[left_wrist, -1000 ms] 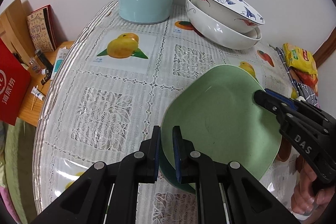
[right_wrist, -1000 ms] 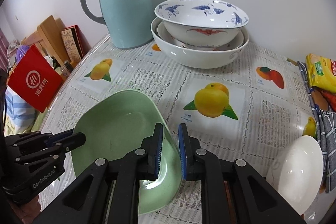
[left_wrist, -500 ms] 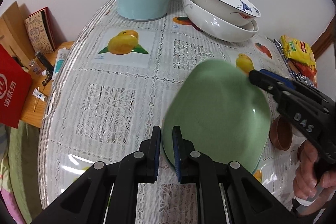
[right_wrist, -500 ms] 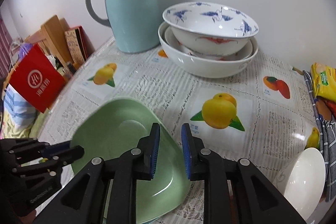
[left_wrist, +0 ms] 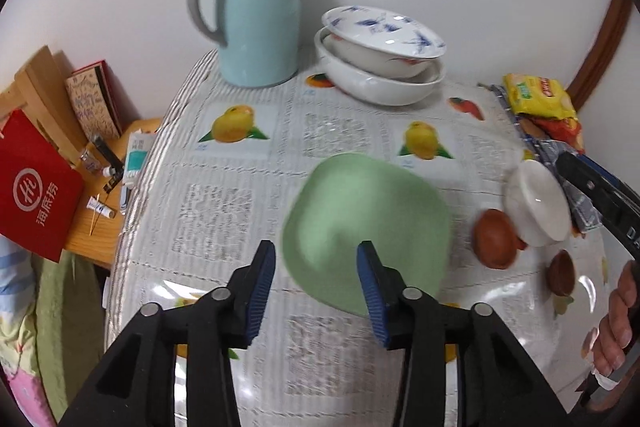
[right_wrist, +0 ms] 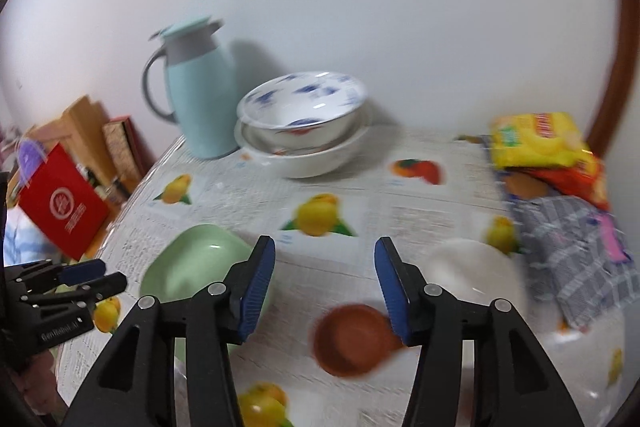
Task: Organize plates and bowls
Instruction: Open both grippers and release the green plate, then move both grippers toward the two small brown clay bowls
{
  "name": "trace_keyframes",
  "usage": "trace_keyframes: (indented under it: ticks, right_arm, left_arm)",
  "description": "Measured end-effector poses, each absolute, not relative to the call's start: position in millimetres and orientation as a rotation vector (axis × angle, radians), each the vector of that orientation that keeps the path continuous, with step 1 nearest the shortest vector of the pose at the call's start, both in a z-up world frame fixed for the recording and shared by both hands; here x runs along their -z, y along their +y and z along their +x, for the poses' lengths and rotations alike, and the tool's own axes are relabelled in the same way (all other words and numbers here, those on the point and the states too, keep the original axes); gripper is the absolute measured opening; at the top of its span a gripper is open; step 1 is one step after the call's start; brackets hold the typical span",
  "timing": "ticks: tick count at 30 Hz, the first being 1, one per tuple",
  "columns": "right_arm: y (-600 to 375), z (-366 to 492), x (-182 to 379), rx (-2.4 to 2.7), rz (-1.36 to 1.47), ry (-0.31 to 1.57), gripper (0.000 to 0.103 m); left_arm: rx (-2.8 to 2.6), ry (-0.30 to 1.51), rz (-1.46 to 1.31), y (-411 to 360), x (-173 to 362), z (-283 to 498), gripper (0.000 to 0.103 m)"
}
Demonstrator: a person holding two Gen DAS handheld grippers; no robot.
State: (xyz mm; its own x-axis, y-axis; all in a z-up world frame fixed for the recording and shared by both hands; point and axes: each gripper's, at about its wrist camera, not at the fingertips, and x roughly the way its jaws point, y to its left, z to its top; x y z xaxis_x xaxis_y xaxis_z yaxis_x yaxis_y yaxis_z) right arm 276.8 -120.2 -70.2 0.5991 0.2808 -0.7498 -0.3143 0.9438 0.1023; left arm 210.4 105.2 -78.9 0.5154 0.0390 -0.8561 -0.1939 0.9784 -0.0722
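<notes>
A green plate [left_wrist: 368,227] lies flat on the patterned tablecloth, also in the right wrist view as the green plate [right_wrist: 192,263]. My left gripper [left_wrist: 316,291] hovers above its near edge. Its jaws are opening and the pads touch nothing. My right gripper [right_wrist: 326,287] is also opening, with nothing gripped. Below it stands a small brown bowl [right_wrist: 352,339], and a white bowl [right_wrist: 472,275] is to the right. Blue-patterned and white bowls sit nested in a stack [right_wrist: 304,123] at the back. A second brown bowl [left_wrist: 560,273] stands near the white bowl [left_wrist: 536,203].
A pale blue jug [left_wrist: 260,15] stands at the back left. Snack packets [right_wrist: 536,139] and a checked cloth [right_wrist: 576,247] lie along the right edge. A red bag [left_wrist: 36,187] and books sit on a lower stand beyond the table's left edge. A hand [left_wrist: 616,327] holds the right gripper.
Both grippers were shut on the green plate's rim. They have let go, opened and lifted away. The plate now rests on the table, and the right gripper has swung to the right.
</notes>
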Motion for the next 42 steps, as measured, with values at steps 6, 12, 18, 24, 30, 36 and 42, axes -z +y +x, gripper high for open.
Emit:
trace_keyframes:
  ticks: [6, 12, 18, 24, 30, 36, 42]
  right_arm:
    - [-184.4, 248.7, 56.2, -0.250, 0.014, 0.848, 0.061]
    - [-232.2, 222.9, 59.7, -0.160, 0.053, 0.857, 0.062]
    - [-255.5, 197.2, 70.1, -0.091, -0.006, 0.889, 0.064]
    - [-274.9, 181.7, 79.1, -0.045, 0.052, 0.919, 0.066]
    - [-286.6, 182.7, 90.9, -0.050, 0.102, 0.953, 0.069]
    - [-295.6, 190.6, 105.9, -0.052, 0.134, 0.978, 0.069]
    - [-301.4, 201.4, 127.0, -0.039, 0.135, 1.014, 0.069]
  left_arm:
    - [-0.075, 0.964, -0.143, 66.2, 59.9, 198.8, 0.042]
    - [-0.047, 0.945, -0.161, 38.8, 54.9, 191.5, 0.042]
    - [-0.002, 0.963, -0.172, 15.2, 64.6, 190.7, 0.042]
    - [0.044, 0.990, -0.181, -5.6, 73.9, 193.8, 0.042]
    - [0.048, 0.993, -0.160, -18.4, 75.9, 199.1, 0.046]
    - [0.028, 1.017, -0.156, -22.5, 88.1, 206.2, 0.049]
    - [0.007, 1.049, -0.153, -23.4, 104.3, 220.4, 0.049]
